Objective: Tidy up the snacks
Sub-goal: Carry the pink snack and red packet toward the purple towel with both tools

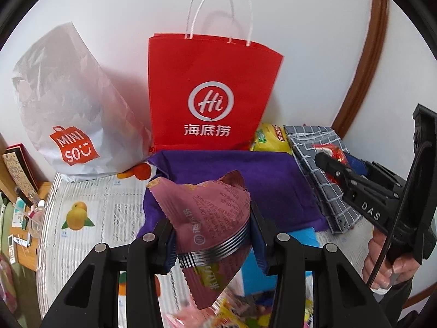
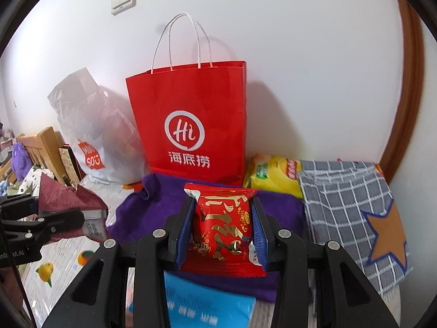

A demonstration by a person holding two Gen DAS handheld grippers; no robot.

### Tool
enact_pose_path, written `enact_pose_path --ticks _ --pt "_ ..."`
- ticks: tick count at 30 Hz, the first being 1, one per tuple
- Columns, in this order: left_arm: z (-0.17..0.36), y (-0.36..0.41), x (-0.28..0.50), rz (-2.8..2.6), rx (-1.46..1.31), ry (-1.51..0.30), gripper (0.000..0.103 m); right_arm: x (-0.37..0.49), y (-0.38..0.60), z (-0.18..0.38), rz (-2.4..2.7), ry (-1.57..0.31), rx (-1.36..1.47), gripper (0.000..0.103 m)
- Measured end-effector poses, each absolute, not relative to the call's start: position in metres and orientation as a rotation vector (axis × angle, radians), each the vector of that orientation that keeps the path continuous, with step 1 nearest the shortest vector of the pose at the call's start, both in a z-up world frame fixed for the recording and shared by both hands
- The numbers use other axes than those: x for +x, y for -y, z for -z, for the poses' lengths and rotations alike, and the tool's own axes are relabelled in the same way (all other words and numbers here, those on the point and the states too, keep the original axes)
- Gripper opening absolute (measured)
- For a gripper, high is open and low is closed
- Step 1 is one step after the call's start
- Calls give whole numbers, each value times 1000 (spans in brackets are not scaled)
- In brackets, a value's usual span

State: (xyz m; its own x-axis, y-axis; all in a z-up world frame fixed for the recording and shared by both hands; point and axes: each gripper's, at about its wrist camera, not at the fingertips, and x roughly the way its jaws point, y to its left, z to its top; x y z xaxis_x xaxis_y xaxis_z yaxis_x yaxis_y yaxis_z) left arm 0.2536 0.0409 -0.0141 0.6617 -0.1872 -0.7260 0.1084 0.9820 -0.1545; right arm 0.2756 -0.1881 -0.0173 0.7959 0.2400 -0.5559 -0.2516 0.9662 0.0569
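My left gripper (image 1: 211,232) is shut on a maroon snack packet (image 1: 210,218), held above a purple cloth (image 1: 245,172); it also shows at the left of the right wrist view (image 2: 92,216). My right gripper (image 2: 222,227) is shut on a red snack packet with gold lettering (image 2: 222,227), above the purple cloth (image 2: 273,207). The right gripper appears at the right of the left wrist view (image 1: 327,164), over a grey checked cloth (image 1: 316,158). A red paper bag (image 1: 210,93) (image 2: 191,117) stands open against the wall behind the cloth.
A white Miniso bag (image 1: 62,104) (image 2: 95,136) leans left of the red bag. A yellow snack bag (image 1: 269,136) (image 2: 273,177) lies right of it. A grey checked cloth with an orange star (image 2: 355,210) lies right. A blue pack (image 2: 207,303) and more snacks (image 1: 240,314) lie below.
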Motion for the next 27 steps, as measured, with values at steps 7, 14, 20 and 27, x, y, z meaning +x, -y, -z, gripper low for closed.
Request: enact_pose_path --ticks 7,14,20,27 --pt "34 -53 289 154 -119 -869 42 315 188 33 -258 -619 -23 40" --pt "55 -59 324 151 -129 -905 42 352 207 68 -223 -717 0 40" --pt "79 -53 351 186 -109 -954 42 366 215 88 -209 -758 -15 40" --pt "103 -47 368 214 -77 -999 42 384 219 113 -205 -851 -29 40"
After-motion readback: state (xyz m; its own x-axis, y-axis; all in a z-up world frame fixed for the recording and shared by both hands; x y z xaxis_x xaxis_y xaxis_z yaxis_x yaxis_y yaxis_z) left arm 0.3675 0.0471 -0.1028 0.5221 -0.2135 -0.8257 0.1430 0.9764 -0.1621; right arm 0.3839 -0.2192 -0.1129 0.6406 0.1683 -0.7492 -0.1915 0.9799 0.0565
